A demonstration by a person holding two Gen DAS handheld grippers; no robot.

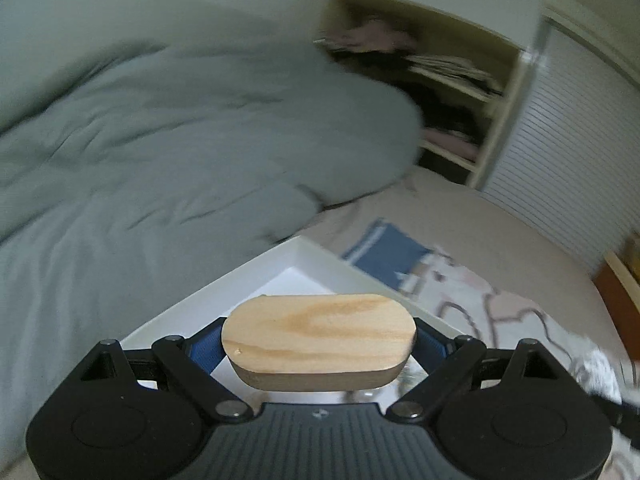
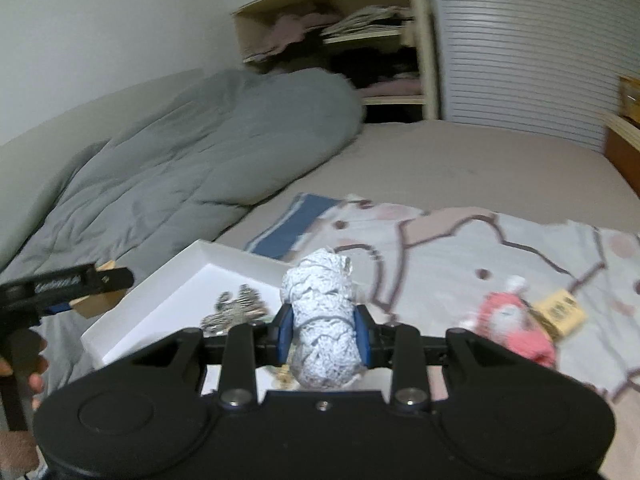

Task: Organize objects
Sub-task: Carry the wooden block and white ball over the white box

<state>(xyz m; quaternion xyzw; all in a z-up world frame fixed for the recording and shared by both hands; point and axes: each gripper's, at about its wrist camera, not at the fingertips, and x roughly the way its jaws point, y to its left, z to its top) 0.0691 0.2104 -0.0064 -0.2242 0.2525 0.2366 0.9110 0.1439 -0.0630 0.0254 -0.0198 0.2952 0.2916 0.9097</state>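
My left gripper [image 1: 318, 346] is shut on an oval wooden block [image 1: 318, 340] and holds it above the near corner of a white tray [image 1: 224, 284]. My right gripper [image 2: 324, 334] is shut on a rolled white lace bundle [image 2: 322, 320] and holds it above the tray's right edge [image 2: 192, 256]. A dark patterned piece [image 2: 236, 308] lies in the tray. The left gripper with the wooden block [image 2: 96, 302] shows at the left of the right wrist view.
A grey duvet [image 2: 192, 152] is heaped on the bed to the left. A patterned cloth [image 2: 460, 240] covers the mattress on the right, with a pink-and-white item [image 2: 508, 328] and a yellow tag [image 2: 560, 312] on it. Open shelves [image 2: 360, 40] stand behind the bed.
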